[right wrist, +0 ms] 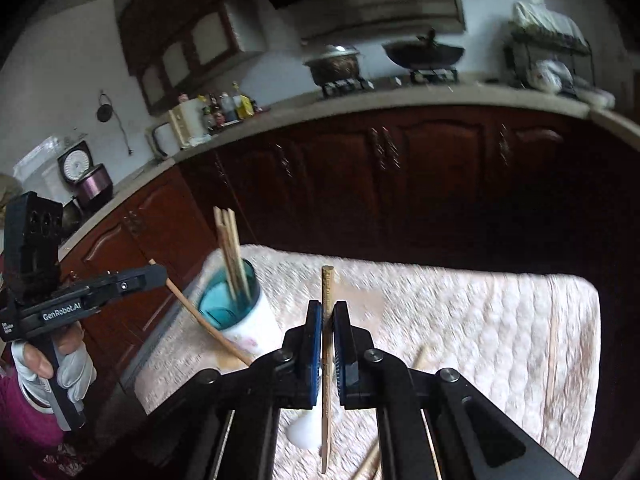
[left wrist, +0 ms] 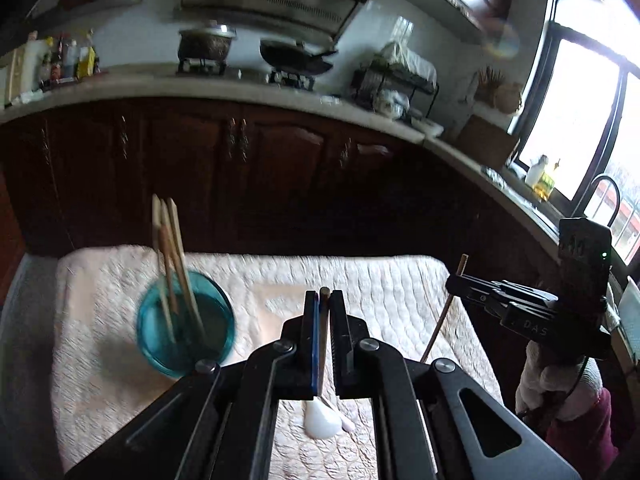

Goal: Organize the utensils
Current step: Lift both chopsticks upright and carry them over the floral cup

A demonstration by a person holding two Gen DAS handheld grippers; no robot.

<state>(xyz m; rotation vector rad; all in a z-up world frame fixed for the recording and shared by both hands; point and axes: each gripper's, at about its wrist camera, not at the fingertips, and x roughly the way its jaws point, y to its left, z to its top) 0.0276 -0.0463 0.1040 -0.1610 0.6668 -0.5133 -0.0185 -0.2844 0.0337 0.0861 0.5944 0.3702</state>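
- Dark wooden kitchen cabinets (left wrist: 256, 176) behind, pale quilted cloth (left wrist: 392, 288) over the work surface across the lower half of both views.
- Left gripper (left wrist: 324, 300), lower centre of its own view: tongs pressed together, pinching one chopstick (left wrist: 324, 320) that runs up between the pads, its tip just above them.
- Right gripper (right wrist: 328, 312), lower centre of its own view: likewise clamped on a second chopstick (right wrist: 327, 344), which stands nearly upright between the pads and sticks out above and below.
- Blue-lined cup (left wrist: 186, 324) at left of the cloth, already holding a bundle of chopsticks (left wrist: 170, 248) (three or so, blurred).
- White spoon (left wrist: 320, 420) flat on the cloth below the left tongs; more loose sticks (right wrist: 554, 356) at the right and bottom edges of the right-wrist view.
- Step in hand, as a judgement: carrying two picked-up chopsticks toward the cup, both clear of the cloth.
- Next move calls for: bringing each stick over the cup mouth, tipping it end-down, then letting go only once the tip is inside; one hand at a time, to avoid knocking the bundle or the cup.
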